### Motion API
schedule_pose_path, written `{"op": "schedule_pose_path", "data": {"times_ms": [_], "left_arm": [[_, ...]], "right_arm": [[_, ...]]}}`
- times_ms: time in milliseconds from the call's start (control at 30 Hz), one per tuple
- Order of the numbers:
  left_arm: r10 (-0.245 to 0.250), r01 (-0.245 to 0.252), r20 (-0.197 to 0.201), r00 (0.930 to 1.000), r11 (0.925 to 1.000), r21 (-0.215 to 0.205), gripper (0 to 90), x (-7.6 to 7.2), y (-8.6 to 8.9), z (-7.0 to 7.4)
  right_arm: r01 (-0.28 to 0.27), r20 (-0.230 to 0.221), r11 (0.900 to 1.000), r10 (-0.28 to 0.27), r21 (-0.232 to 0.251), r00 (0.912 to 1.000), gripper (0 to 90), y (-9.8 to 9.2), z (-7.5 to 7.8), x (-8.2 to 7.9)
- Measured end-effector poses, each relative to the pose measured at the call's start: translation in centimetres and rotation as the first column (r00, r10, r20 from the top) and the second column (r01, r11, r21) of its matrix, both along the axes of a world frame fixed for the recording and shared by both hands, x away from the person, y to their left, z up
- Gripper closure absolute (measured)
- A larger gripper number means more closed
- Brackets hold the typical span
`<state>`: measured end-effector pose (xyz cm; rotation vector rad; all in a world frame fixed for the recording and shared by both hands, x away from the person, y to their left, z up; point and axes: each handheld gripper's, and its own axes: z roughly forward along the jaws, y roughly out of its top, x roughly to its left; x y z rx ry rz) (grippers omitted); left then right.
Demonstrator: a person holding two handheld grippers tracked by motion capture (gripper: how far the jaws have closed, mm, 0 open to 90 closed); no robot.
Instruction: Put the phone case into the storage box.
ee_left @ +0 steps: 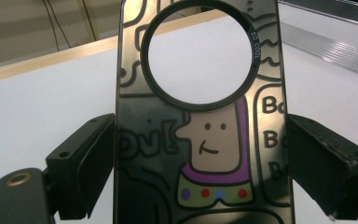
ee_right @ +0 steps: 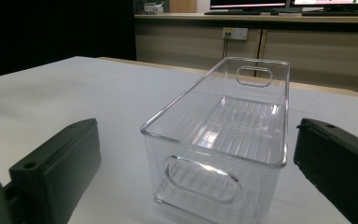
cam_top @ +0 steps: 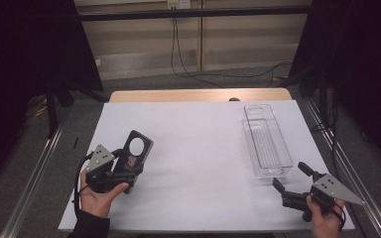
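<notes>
Left tongs (ee_left: 200, 158) grip phone case (ee_left: 200, 140) lettered "Bo".

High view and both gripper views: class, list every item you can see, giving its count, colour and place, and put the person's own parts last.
Phone case: one, black with cartoon drawings and a round hole, held upright at table's left.
Clear bin: one, transparent, empty, table's right side.
Table: one, white top.
Left gripper: one, black, jaws clamped on the phone case's edges.
Right gripper: one, black, jaws open, just short of the bin.
Hands: two, at the near edge.
</notes>
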<state>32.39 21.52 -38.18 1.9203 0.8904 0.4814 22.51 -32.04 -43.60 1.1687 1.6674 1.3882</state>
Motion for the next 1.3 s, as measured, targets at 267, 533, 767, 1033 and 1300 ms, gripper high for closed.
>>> {"op": "schedule_pose_path", "data": {"times_ms": [267, 533, 767, 1033, 1300], "left_arm": [[-0.073, 0.074, 0.033, 0.9968, 0.9966, -0.037, 12.4, 0.0, -0.7, -0.4], [-0.117, 0.119, 0.027, 0.9928, 0.9905, -0.069, 12.4, -0.3, -2.0, -0.7], [-0.158, 0.159, 0.017, 0.9873, 0.9842, -0.079, 12.4, -0.4, -3.0, -1.1], [-0.21, 0.211, 0.024, 0.9775, 0.9743, -0.08, 12.4, -0.5, -4.3, -1.3], [-0.26, 0.26, 0.013, 0.9654, 0.9607, -0.096, 12.4, -0.5, -5.8, -1.4]], "right_arm": [[-0.005, 0.001, 1.0, 0.005, 0.001, 1.0, 0.1, -0.1, 0.0, 0.1], [-0.007, -0.002, 1.0, 0.007, 0.007, 1.0, 0.1, 0.0, 0.0, 0.0], [-0.018, -0.002, 1.0, 0.018, -0.001, 0.9998, 0.2, 0.1, 0.0, 0.1], [-0.035, 0.003, 0.999, 0.035, 0.013, 0.9994, 0.0, 0.2, 0.1, 0.1], [-0.067, 0.008, 0.998, 0.067, 0.021, 0.9977, 0.5, 0.5, 0.4, 0.1]]}}
